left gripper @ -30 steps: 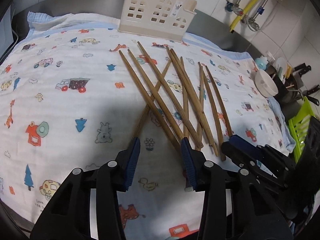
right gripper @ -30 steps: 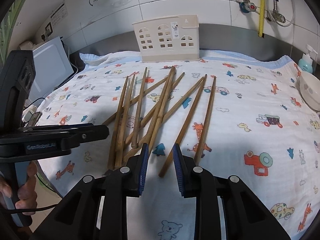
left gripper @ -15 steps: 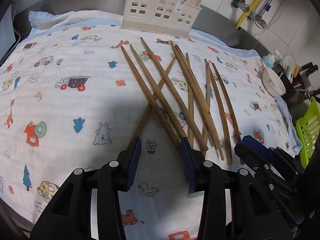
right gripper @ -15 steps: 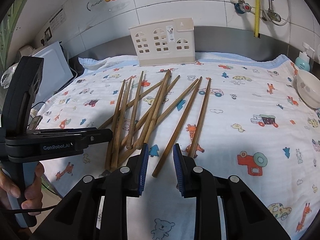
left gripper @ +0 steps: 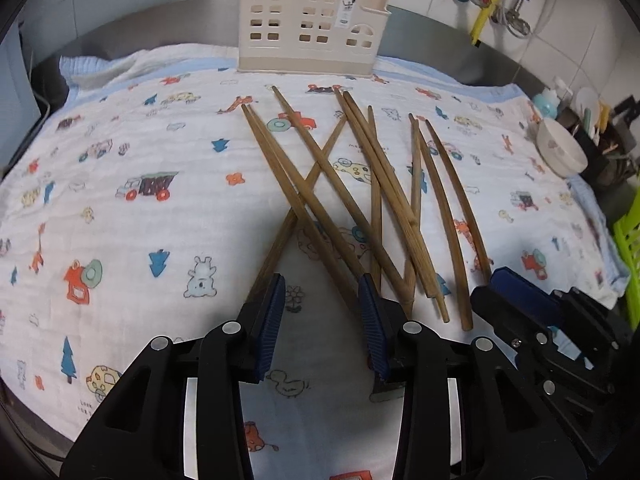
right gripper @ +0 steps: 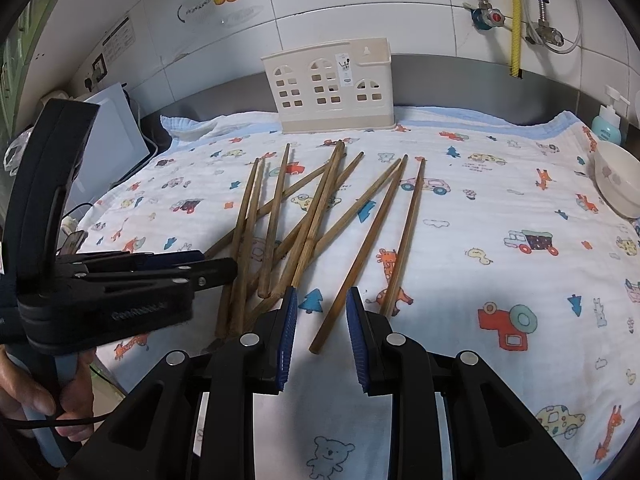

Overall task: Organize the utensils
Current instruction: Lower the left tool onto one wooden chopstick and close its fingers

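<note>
Several brown wooden chopsticks [left gripper: 372,208] [right gripper: 304,224] lie crossed in a loose fan on the printed cloth [left gripper: 120,220] [right gripper: 500,200]. A cream house-shaped utensil holder [left gripper: 308,32] [right gripper: 332,88] stands behind them at the cloth's far edge. My left gripper [left gripper: 322,284] [right gripper: 224,268] hovers over the near ends of the leftmost chopsticks. Its jaws are closing with only cloth between the pads and nothing gripped. My right gripper [right gripper: 322,296] [left gripper: 500,284] stands open just above the near end of one chopstick, which lies between its fingers untouched.
A white bowl [left gripper: 560,152] [right gripper: 616,188] sits at the cloth's right edge, with a soap bottle [right gripper: 608,124] behind it and a green rack [left gripper: 630,248] further right. A white slab [right gripper: 116,136] leans at the left. A hand [right gripper: 32,392] holds the left gripper's handle.
The left gripper has tilted so the holder sits more central in its view, and its jaws have narrowed a little. The right gripper and the chopsticks have stayed put.
</note>
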A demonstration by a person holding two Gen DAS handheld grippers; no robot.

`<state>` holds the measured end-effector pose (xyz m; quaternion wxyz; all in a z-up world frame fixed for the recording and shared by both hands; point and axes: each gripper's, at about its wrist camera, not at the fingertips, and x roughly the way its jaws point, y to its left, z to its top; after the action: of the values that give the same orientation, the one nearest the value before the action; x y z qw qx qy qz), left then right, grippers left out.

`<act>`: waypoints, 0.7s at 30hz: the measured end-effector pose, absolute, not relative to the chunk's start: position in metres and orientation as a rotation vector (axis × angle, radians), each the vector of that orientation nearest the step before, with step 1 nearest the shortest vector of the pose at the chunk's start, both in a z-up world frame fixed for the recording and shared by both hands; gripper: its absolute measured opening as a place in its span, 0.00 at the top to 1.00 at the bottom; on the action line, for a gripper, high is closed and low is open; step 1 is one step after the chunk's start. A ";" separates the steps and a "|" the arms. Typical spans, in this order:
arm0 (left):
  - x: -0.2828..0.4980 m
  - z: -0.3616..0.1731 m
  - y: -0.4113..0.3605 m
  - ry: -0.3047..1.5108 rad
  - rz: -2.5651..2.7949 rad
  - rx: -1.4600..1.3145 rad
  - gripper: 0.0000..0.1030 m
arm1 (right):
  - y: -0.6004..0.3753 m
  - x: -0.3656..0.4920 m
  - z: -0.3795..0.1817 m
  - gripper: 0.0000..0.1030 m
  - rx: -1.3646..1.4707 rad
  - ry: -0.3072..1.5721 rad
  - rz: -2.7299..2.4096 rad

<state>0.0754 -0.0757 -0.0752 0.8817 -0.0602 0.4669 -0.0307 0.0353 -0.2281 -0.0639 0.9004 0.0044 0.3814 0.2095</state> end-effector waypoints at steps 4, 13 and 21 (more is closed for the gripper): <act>0.075 -0.081 -0.066 0.988 -0.070 -0.135 0.79 | -0.232 0.035 -0.064 0.76 0.011 0.785 0.428; 0.071 -0.081 -0.062 0.968 -0.119 -0.136 0.85 | -0.224 0.035 -0.061 0.76 0.006 0.779 0.460; 0.072 -0.083 -0.059 0.981 -0.175 -0.101 0.88 | -0.202 0.032 -0.062 0.76 -0.021 0.785 0.514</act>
<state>0.0725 -0.0586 -0.0827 0.8771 -0.0486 0.4703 -0.0839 0.0315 -0.2018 -0.0624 0.8919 -0.0100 0.3782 0.2478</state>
